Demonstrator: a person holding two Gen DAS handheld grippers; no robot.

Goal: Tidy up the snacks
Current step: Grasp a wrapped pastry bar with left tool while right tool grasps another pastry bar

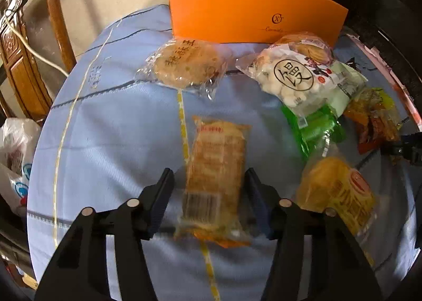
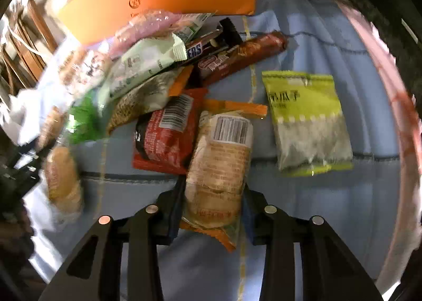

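In the left wrist view, my left gripper (image 1: 209,183) is open, its fingers on either side of a clear orange-trimmed cracker pack (image 1: 216,169) that lies on the blue tablecloth (image 1: 110,121), with small gaps on both sides. In the right wrist view, my right gripper (image 2: 213,198) is shut on a similar cracker pack (image 2: 219,166) with a barcode on top. Beside it lie a red pack (image 2: 163,137) and a yellow-green pouch (image 2: 308,119). A round pastry (image 1: 184,63) lies farther back in the left wrist view.
An orange box (image 1: 250,10) stands at the back of the table. A snack pile holds a white-ball bag (image 1: 298,76), green pack (image 1: 313,129), yellow bun pack (image 1: 335,190) and chocolate bars (image 2: 237,55). A wooden chair (image 1: 29,45) stands left. The table rim (image 2: 395,105) curves right.
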